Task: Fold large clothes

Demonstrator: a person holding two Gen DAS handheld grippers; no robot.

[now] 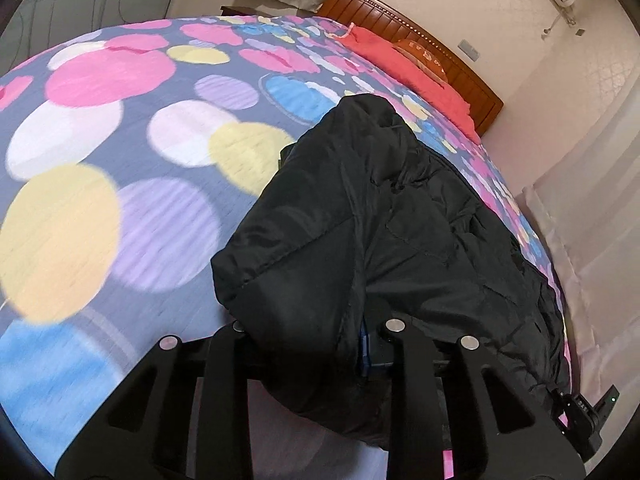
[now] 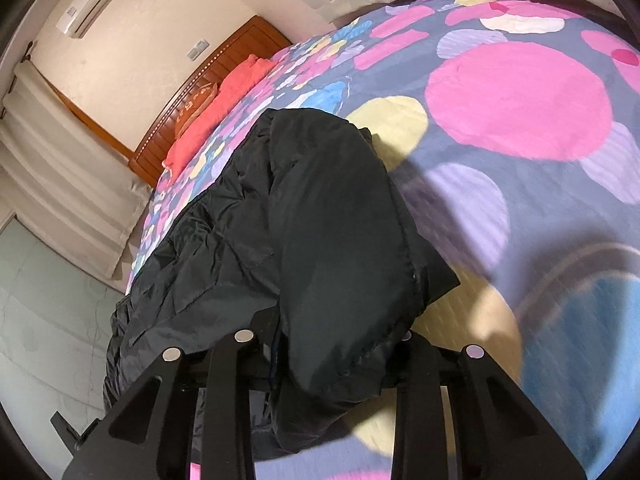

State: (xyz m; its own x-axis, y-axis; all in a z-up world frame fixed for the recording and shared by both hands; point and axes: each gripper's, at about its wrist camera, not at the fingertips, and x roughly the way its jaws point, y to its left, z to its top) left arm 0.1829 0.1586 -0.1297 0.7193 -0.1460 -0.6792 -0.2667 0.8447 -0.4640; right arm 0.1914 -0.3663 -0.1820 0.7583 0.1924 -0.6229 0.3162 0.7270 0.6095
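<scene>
We grip the black jacket (image 1: 360,208) in our left gripper (image 1: 316,344); our right gripper (image 2: 328,356) pinches it too; it lies on the spotted bedspread (image 1: 120,160)

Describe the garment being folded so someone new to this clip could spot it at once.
Start from the bed with the polka-dot bedspread and wooden headboard. Along one side edge lies a black padded jacket, its near end lifted by the left gripper and right gripper. It is the only dark item; the pillow is coral.
</scene>
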